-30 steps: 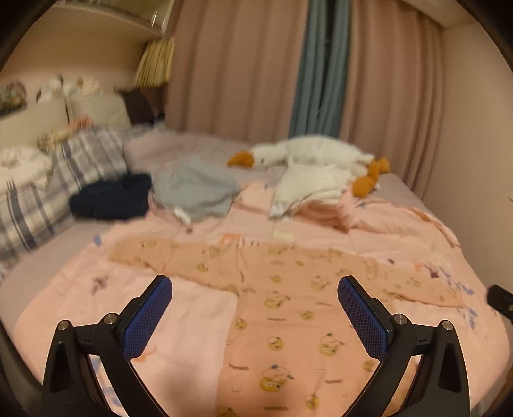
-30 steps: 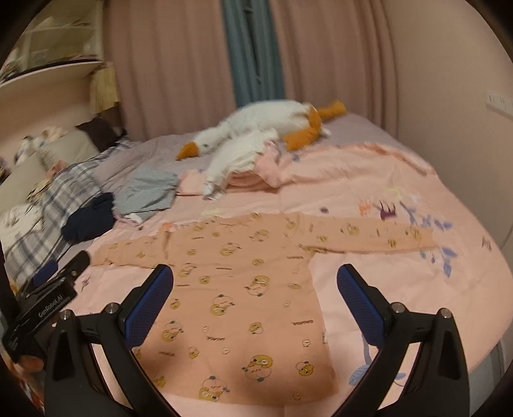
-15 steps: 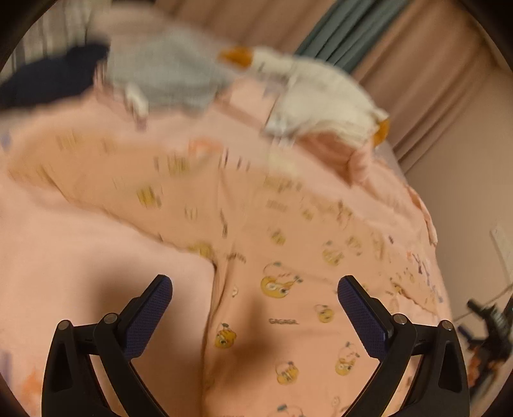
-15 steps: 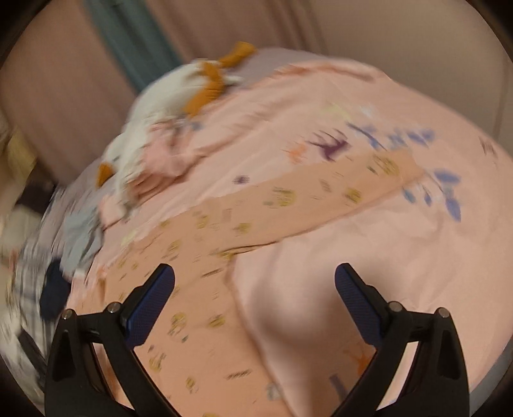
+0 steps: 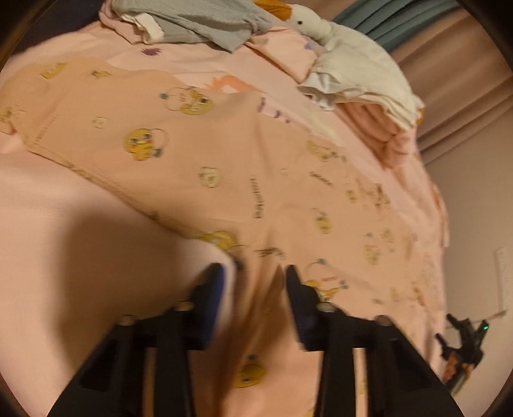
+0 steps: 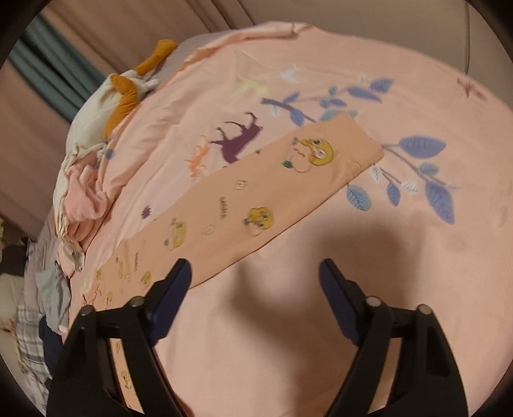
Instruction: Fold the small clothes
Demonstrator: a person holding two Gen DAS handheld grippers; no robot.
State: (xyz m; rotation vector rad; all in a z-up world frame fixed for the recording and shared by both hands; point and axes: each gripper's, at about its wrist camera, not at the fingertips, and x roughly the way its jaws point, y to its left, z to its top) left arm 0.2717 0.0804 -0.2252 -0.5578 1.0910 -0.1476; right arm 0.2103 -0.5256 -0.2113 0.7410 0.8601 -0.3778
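Observation:
A peach long-sleeved baby top (image 5: 243, 179) with yellow cartoon prints lies spread flat on the pink bedspread (image 5: 80, 256). My left gripper (image 5: 253, 276) is low at the top's armpit, where its left sleeve meets the body. Its jaws are partly closed around a ridge of the fabric. In the right wrist view the top's right sleeve (image 6: 272, 195) stretches away toward the upper right. My right gripper (image 6: 255, 272) is open, just above the bedspread (image 6: 288, 336) beside the sleeve's lower edge, with its left finger (image 6: 173, 288) over the sleeve.
A grey garment (image 5: 205, 22), a white goose plush (image 5: 336, 41) and a pile of white and pink clothes (image 5: 378, 106) lie at the far side of the bed. Curtains (image 6: 64, 64) and a wall stand behind. The right gripper's body (image 5: 461, 336) shows at the left view's right edge.
Both grippers have dropped down close to the top. The left jaws have narrowed from wide open onto the fabric at the armpit. The right gripper has swung toward the right sleeve and stays open.

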